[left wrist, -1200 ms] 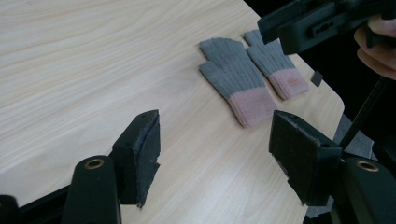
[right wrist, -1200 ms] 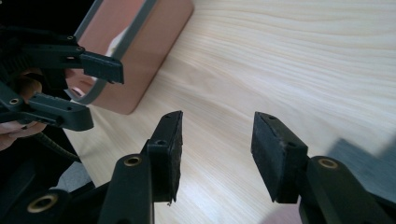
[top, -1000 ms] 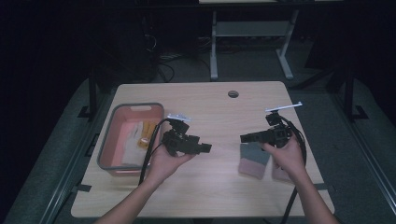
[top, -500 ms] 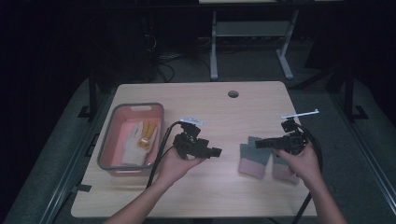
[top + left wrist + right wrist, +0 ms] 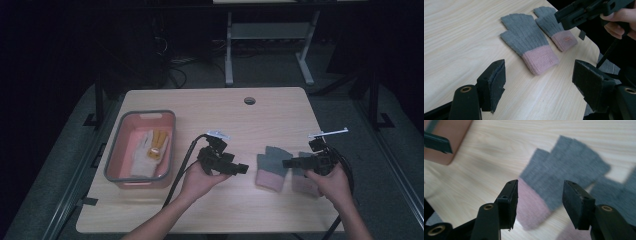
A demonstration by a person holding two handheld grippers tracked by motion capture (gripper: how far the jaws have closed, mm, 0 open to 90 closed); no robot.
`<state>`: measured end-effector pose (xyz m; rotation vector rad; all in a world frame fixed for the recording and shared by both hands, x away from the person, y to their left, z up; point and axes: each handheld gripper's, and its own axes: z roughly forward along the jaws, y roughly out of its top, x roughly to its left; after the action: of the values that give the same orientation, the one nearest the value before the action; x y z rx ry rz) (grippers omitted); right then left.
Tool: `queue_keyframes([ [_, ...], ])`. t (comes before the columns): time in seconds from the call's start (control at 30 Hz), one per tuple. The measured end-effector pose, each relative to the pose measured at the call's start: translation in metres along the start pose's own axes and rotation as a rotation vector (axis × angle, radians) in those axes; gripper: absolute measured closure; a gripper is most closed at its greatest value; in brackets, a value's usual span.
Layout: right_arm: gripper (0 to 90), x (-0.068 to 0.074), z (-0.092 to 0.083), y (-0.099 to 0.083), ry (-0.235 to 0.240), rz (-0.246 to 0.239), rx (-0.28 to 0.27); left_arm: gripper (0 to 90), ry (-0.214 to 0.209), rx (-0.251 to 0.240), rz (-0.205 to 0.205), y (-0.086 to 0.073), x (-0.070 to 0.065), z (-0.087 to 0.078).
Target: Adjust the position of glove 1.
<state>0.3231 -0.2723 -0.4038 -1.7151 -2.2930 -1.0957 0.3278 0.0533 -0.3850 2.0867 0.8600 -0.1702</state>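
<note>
Two grey gloves with pink cuffs lie side by side on the wooden table, the left glove (image 5: 270, 167) (image 5: 527, 40) (image 5: 566, 170) and the right glove (image 5: 302, 184) (image 5: 554, 25). My left gripper (image 5: 244, 169) (image 5: 541, 72) is open, pointing at the gloves from their left; its jaws have just been opening, with nothing between them. My right gripper (image 5: 286, 162) (image 5: 540, 192) hovers just above the left glove's cuff, open; its jaws have just widened and grip nothing.
A pink basin with a grey rim (image 5: 114, 150) (image 5: 451, 135) stands at the table's left and holds a white and yellow glove (image 5: 150, 150). A cable hole (image 5: 249, 100) sits near the far edge. Bare tabletop lies between basin and gloves.
Both hands have shifted to the right and a little toward the near edge. The right gripper has come down low over the gloves, and more of the left glove now shows.
</note>
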Motion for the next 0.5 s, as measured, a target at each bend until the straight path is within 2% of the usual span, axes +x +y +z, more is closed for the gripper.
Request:
queue_keyframes([
  [0.2,47.0,-0.014,-0.003,-0.010,-0.053,0.014,0.011,26.7,-0.009,0.000,0.007,-0.001,-0.004,0.007],
  [0.3,48.6,-0.019,-0.004,-0.015,-0.065,0.017,0.011,26.6,-0.015,0.003,0.005,-0.001,-0.005,0.010],
  [0.5,50.8,-0.026,-0.007,-0.023,-0.111,0.020,0.019,26.5,-0.021,0.007,0.015,-0.002,-0.008,0.017],
])
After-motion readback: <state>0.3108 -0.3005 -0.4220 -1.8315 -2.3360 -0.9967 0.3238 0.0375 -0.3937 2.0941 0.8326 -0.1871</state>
